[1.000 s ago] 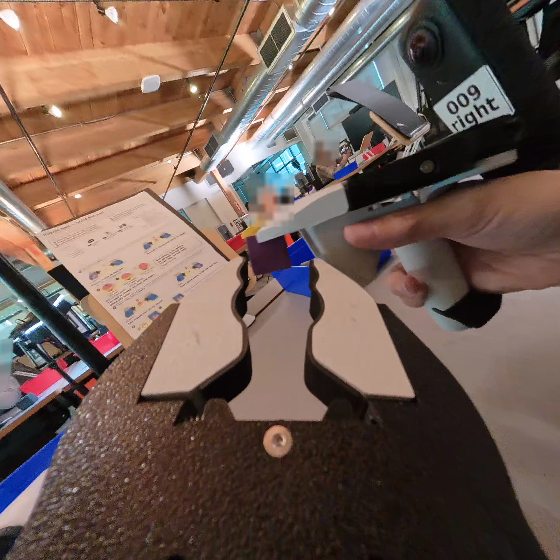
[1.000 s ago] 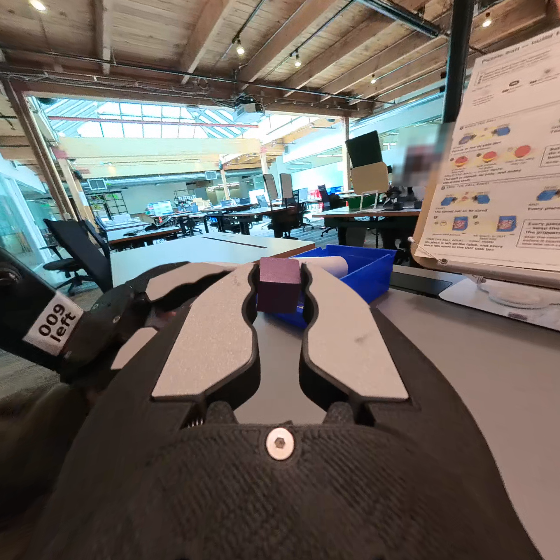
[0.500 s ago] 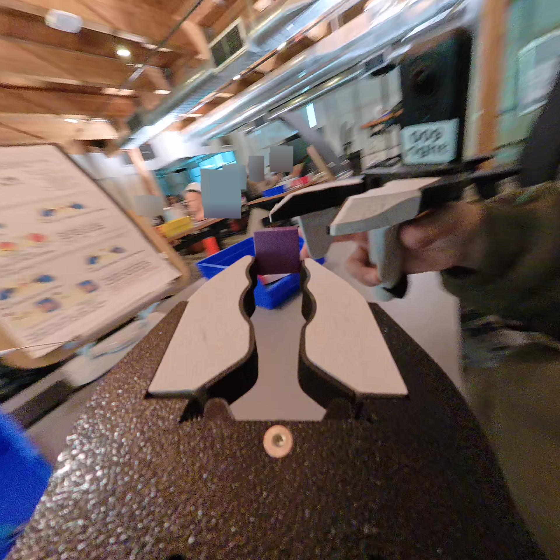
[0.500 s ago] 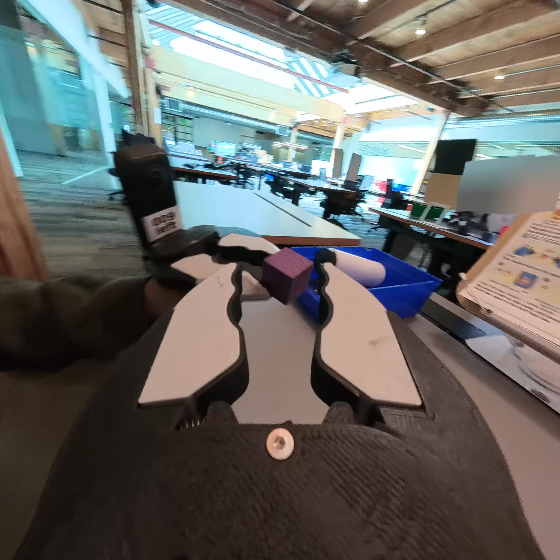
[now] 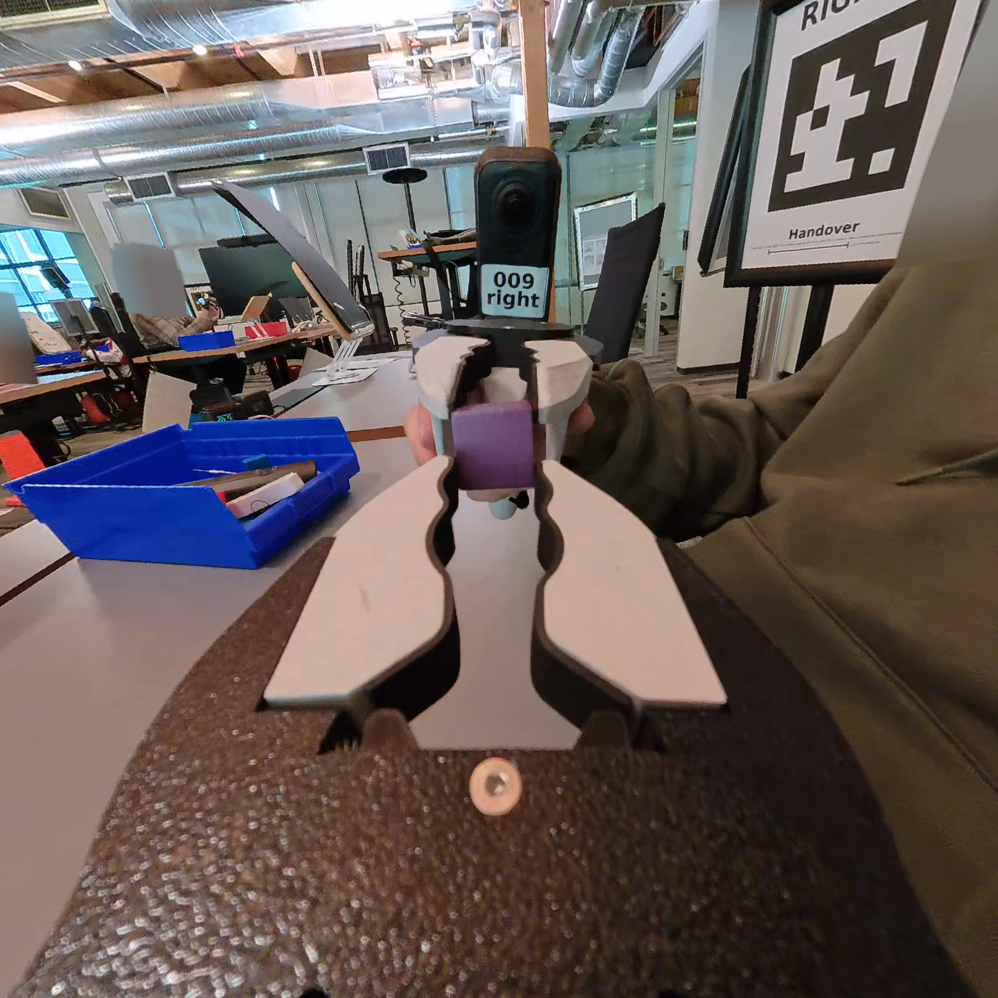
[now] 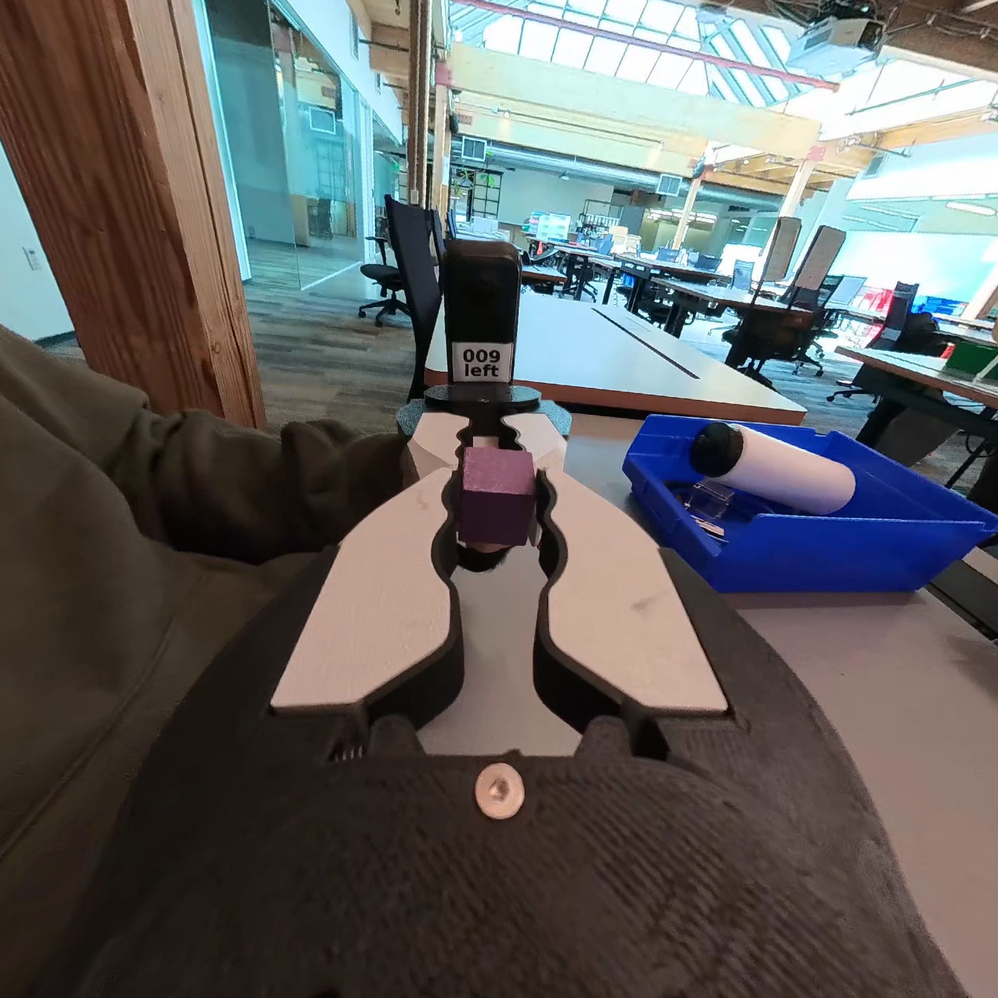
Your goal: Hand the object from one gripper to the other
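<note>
The purple cube (image 5: 494, 452) sits pinched between the fingertips of the left tool (image 5: 496, 469), closed on its sides. The right tool (image 6: 496, 499) faces it nose to nose, its fingertips flanking the same cube (image 6: 497, 505); whether they press it I cannot tell. A blue bin (image 6: 842, 545) rests on the grey surface (image 6: 875, 664) nearby

A purple cube (image 5: 494, 447), a blue bin (image 5: 162, 507), and a black-and-white checkered marker sign (image 5: 842, 108).
</note>
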Available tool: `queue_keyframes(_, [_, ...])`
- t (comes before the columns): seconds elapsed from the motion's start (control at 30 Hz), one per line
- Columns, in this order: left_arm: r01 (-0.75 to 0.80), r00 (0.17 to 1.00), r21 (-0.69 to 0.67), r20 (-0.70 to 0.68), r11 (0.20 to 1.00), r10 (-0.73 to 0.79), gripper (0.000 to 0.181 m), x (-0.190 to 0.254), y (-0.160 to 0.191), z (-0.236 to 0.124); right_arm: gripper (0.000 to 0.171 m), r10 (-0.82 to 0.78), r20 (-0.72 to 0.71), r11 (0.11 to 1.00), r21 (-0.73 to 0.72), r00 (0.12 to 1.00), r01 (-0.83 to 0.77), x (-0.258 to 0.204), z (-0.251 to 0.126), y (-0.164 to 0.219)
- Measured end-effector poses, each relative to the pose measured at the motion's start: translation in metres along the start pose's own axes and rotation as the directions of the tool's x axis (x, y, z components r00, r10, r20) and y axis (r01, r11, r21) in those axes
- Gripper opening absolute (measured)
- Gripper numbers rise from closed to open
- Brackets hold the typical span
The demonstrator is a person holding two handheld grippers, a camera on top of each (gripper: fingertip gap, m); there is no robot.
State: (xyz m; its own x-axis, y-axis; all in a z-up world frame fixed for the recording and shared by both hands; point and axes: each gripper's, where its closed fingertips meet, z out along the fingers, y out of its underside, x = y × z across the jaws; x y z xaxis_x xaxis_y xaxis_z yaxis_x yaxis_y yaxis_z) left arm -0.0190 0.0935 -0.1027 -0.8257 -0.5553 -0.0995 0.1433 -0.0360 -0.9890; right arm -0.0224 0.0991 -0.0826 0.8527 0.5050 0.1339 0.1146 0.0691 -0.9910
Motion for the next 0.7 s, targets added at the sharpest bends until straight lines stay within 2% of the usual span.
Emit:
queue_keyframes(0.1, [-0.02,0.997,-0.01,0.077,1.0,0.021,0.027,-0.009,0.0,0.001,0.026,0.016,-0.05,1.0,-0.002,0.999,-0.016,0.009,0.0,-0.002])
queue_keyframes(0.17, [-0.082,0.969,-0.003,0.233,0.997,0.08,0.03,-0.027,-0.004,-0.001,0.026,0.047,-0.191,0.999,0.029,0.981,-0.042,0.03,-0.003,-0.005])
queue_keyframes(0.23, [-0.163,0.921,-0.052,0.35,0.985,0.171,0.035,-0.038,-0.005,-0.002,0.026,0.161,-0.374,0.985,0.118,0.913,-0.126,0.059,-0.014,-0.008])
queue_keyframes(0.27, [-0.194,0.896,-0.083,0.391,0.978,0.211,0.038,-0.042,-0.005,0.0,0.026,0.227,-0.416,0.97,0.172,0.881,-0.169,0.067,-0.019,-0.008])
queue_keyframes(0.33, [-0.25,0.811,-0.153,0.507,0.956,0.293,0.037,-0.052,-0.007,0.002,0.026,0.309,-0.462,0.945,0.247,0.831,-0.214,0.077,-0.026,-0.007])
queue_keyframes(0.47, [-0.352,0.633,-0.253,0.644,0.901,0.429,0.035,-0.058,-0.016,0.006,0.026,0.294,-0.527,0.95,0.25,0.797,-0.186,0.077,-0.024,-0.006])
queue_keyframes(0.6, [-0.345,0.591,-0.326,0.653,0.88,0.473,0.04,-0.058,-0.008,0.014,0.026,0.244,-0.519,0.966,0.206,0.819,-0.158,0.065,-0.011,-0.007])
queue_keyframes(0.7, [-0.349,0.539,-0.318,0.701,0.881,0.467,0.027,-0.061,-0.012,0.007,0.026,0.187,-0.542,0.98,0.164,0.819,-0.115,0.062,-0.007,-0.005])
